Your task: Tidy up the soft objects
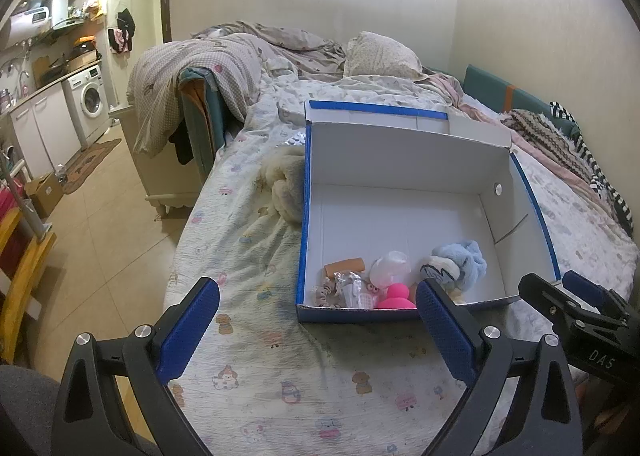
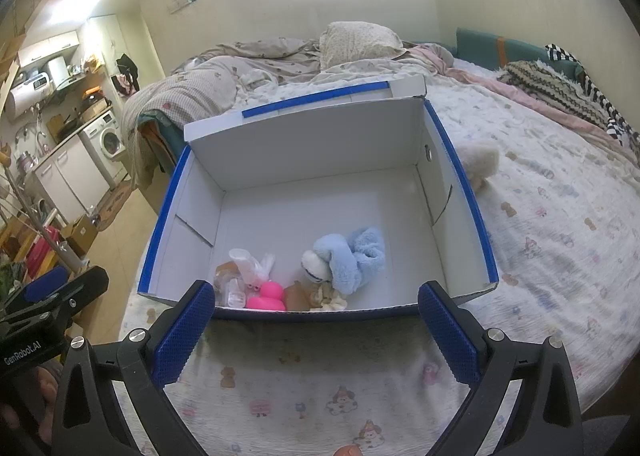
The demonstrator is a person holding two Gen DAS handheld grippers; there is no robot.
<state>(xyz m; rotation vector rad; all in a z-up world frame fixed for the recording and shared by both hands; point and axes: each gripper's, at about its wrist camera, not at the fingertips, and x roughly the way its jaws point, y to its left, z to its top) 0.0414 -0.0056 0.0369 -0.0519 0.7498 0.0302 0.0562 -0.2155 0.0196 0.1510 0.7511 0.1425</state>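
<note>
An open blue-and-white cardboard box (image 1: 400, 160) (image 2: 312, 148) sits on the bed. In its near end lie a light blue fluffy item (image 1: 464, 260) (image 2: 352, 256), pink sponges (image 1: 394, 296) (image 2: 266, 296), a beige scrunchie (image 1: 326, 292) (image 2: 330, 296) and clear plastic packets (image 1: 390, 268) (image 2: 248, 268). A cream fluffy item (image 1: 286, 184) lies on the bed left of the box; another (image 2: 482, 162) lies to its right. My left gripper (image 1: 318, 314) is open and empty before the box's near left corner. My right gripper (image 2: 316, 316) is open and empty at the box's near wall.
The bed has a cartoon-print sheet (image 1: 256, 360) (image 2: 540, 256), with a rumpled quilt (image 1: 224, 60) and a pillow (image 1: 380, 54) at its far end and striped knit clothes (image 1: 560, 144) by the wall. Tiled floor, a washing machine (image 1: 90, 100) and cabinets lie left.
</note>
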